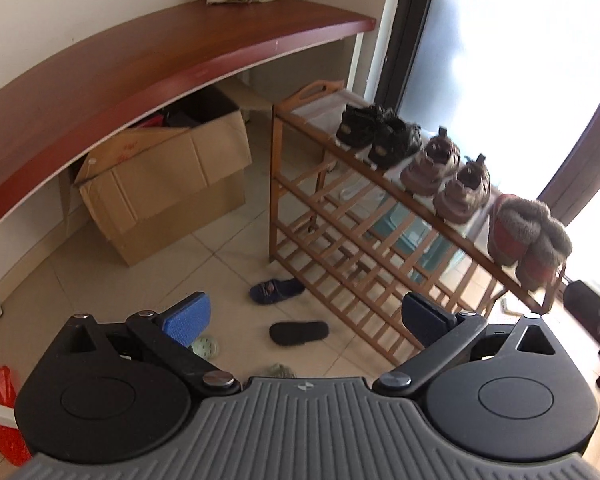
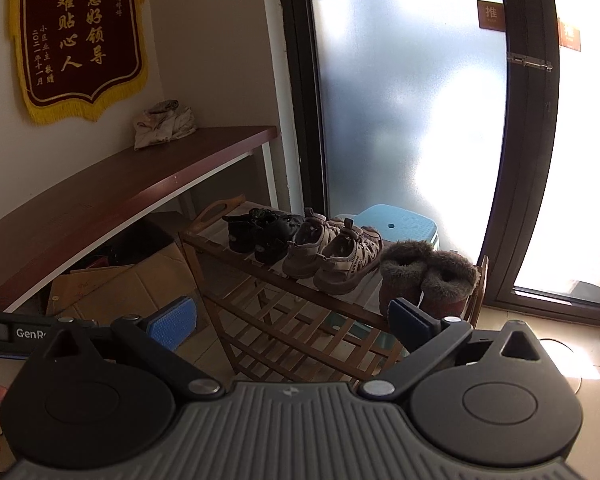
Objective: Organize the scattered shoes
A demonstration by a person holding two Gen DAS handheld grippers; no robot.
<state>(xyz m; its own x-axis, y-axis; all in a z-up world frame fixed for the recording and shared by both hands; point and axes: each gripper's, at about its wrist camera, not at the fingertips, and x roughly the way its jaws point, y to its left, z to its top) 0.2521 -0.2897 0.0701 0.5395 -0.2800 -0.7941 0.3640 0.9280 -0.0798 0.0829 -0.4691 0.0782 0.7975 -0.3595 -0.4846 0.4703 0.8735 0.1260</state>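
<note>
A wooden shoe rack [image 1: 360, 264] [image 2: 284, 320] stands by the glass door. Its top shelf holds a pair of black shoes [image 1: 376, 132] [image 2: 260, 232], a pair of brown sandals [image 1: 448, 180] [image 2: 332, 252] and a pair of furry red-brown boots [image 1: 528, 236] [image 2: 428, 276]. On the floor lie a blue slipper [image 1: 276, 290], a black slipper sole-up [image 1: 298, 333] and a pale green slipper [image 1: 206, 346], half hidden by my left finger. My left gripper [image 1: 304, 316] is open and empty above the floor. My right gripper [image 2: 288, 320] is open and empty in front of the rack.
An open cardboard box [image 1: 168, 180] sits under a brown desk [image 1: 140, 64] along the wall. A light blue stool [image 2: 396, 226] stands behind the rack. A red bag [image 1: 2, 412] lies at the lower left. Folded cloth [image 2: 164, 122] rests on the desk.
</note>
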